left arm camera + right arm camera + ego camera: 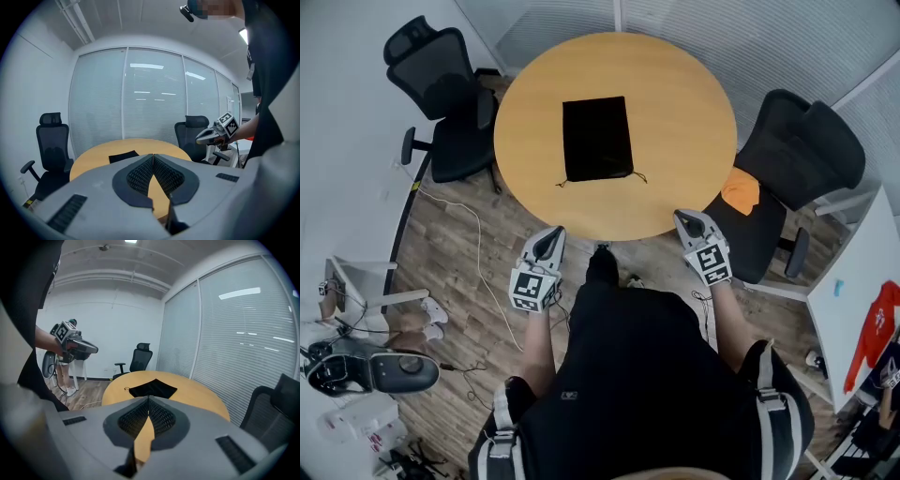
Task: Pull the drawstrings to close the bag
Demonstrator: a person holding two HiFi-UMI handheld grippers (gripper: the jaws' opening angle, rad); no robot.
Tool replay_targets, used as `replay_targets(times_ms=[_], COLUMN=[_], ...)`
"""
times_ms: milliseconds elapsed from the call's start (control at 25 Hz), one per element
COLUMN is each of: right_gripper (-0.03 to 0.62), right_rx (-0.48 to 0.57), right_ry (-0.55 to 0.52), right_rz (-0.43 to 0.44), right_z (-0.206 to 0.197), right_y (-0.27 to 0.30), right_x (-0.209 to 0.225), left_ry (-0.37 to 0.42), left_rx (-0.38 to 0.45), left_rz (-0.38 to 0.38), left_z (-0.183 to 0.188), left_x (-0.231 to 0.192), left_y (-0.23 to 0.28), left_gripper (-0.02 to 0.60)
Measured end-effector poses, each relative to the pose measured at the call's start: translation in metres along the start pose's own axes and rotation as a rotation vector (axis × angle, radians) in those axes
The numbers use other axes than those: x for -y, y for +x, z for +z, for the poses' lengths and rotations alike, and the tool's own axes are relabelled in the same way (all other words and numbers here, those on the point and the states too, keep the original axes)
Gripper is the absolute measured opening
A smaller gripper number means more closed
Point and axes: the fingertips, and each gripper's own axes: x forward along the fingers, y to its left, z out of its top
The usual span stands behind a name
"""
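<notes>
Forearms (727,319) reach forward on either side of the black-clad torso (628,375), bare below the elbow. I see both claws held just short of the worktop's (675,112) near rim, over the wooden floor (459,272). The left claw (554,232) points ahead and leans a little to the right. The right claw (681,216) points ahead and leans a little to the left, so the two tips aim inward toward the worktop. They sit well apart from each other, one at each side of the body. In the left gripper view I read its jaws pressed together, the ribbed pads meeting at the tip with nothing between them. The right gripper view shows the same: jaws together, nothing caught in them. Neither claw touches the worktop.

The bag (597,138) lies flat near the middle of the round worktop, well apart from both claws. Its long axis runs straight away from me. The mouth end faces me, since the drawstrings (637,175) trail from the near short edge. One thin cord end strays off the near left corner and another off the near right corner, each lying loose on the wood.

The bag is plain black and rectangular, dark against the pale wood. Its near edge is about as wide as its far edge and looks a little uneven, so the mouth does not appear gathered. I cannot make out the fabric or any contents.
</notes>
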Motion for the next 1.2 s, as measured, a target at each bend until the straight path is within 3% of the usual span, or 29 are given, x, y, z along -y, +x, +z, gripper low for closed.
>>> replay_targets(times_ms=[400, 800, 1040, 1200], right_gripper=[0.058, 0.058, 0.058, 0.068], right_rx=[-0.059, -0.088, -0.142, -0.19], right_ry=[0.055, 0.095, 0.116, 0.136], right_rz=[-0.025, -0.001, 0.038, 0.069], right_z=[-0.003, 0.001, -0.025, -0.045], right_y=[0.051, 0.105, 0.143, 0.16], right_x=[0.022, 0.032, 0.031, 0.026], left_ry=[-0.052, -0.043, -0.089, -0.058], left_rx=[-0.039, -0.118, -0.146, -0.202], left_rz=[-0.041, -0.099, -0.154, -0.172], left_z=[-0.018, -0.043, -0.079, -0.099], left_x=[-0.049, -0.081, -0.089, -0.091], left_y=[0.046, 0.094, 0.126, 0.138], left_gripper=[0.015, 0.015, 0.017, 0.018])
